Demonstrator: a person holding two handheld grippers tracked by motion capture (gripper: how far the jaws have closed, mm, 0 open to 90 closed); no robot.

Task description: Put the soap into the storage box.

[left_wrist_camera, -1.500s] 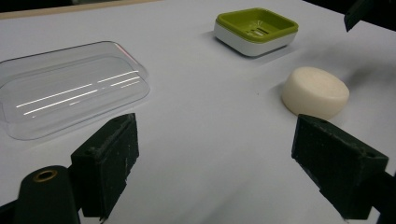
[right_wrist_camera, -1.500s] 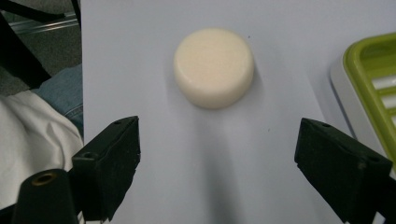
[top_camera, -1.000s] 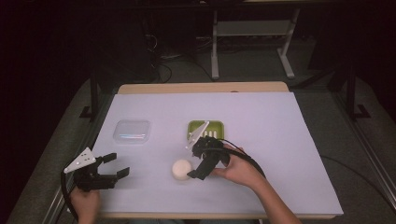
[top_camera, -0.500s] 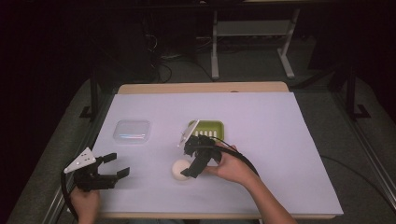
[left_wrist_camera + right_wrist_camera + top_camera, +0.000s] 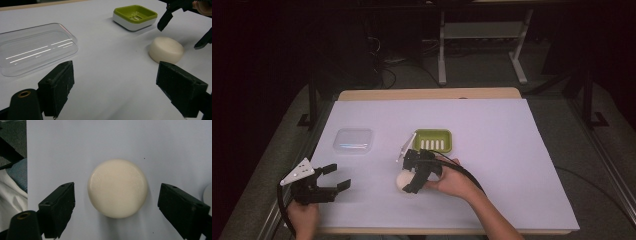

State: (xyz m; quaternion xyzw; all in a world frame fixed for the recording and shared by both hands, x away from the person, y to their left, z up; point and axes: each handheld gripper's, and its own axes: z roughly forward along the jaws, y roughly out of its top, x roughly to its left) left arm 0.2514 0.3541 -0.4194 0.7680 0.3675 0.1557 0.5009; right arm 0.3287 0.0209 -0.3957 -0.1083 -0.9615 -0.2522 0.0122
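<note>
Soap bar: round, cream-coloured, lying flat on the white sheet that covers the worktop — near the front edge, a little left of the middle; nothing is touching it.
Soap bar, high view: partly covered by the right gripper, a pale disc showing just left of the black jaws.
Right gripper: held in the person's right hand, pointed down over the soap; its jaws are spread wide, one on each side of the bar, with clear gaps on both sides in the right gripper view.
Right gripper from the left gripper view: its two black jaw tips hang above and beside the bar, one toward the dish, one on the far side — neither in contact.
Soap dish: green tray on a white base, slotted floor, empty; it stands behind the soap, toward the middle of the worktop, near the bar but apart from it.
Clear lid: transparent, rounded rectangle, lying flat left of the dish, well apart from the soap.
Left gripper: held in the left hand at the front left corner of the worktop, jaws spread and holding nothing, aimed across the sheet toward the lid, dish and soap.
Cable: black, runs from the right gripper back over the right hand and forearm.
</note>
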